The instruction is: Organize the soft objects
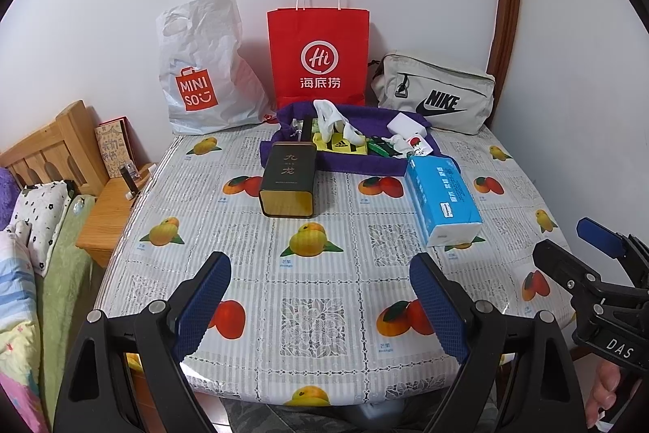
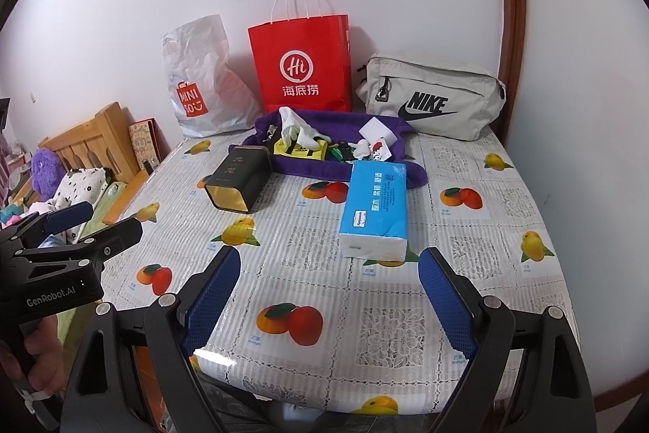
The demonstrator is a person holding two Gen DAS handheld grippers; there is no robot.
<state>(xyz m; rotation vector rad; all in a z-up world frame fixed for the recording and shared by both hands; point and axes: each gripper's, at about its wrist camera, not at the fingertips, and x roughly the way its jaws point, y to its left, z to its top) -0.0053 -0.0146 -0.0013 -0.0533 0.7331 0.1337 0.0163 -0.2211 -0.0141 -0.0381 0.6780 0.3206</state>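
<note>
Both my tongs idle over the near edge of the table (image 1: 324, 270), nothing touched yet, so I read this as the start.

Left gripper (image 1: 320, 305): jaws spread wide, nothing between the pads. Right gripper (image 2: 329, 301): same, released and empty.

Soft stuff sits at the far side: purple towel (image 1: 353, 165) spread flat, small items heaped on it. Tissue pack (image 2: 375, 207) lies nearer, dead ahead of the right gripper and off to the right of the left one. Its long axis runs away from me, short end facing the tongs. Right hand is the nearer one, I'd take it across the narrow width.

Containers along the wall: white MINISO bag (image 1: 203, 67), red paper bag (image 1: 318, 55) standing upright, grey Nike pouch (image 1: 434, 96) zipped as far as I can tell. Can't see inside any of them.

Dark tin (image 1: 289, 181) lies on its side, open mouth toward me, looks empty.

On the towel: white cloth (image 1: 332, 120), yellow Adidas item (image 1: 338, 145), green bits, too small to identify.
</note>
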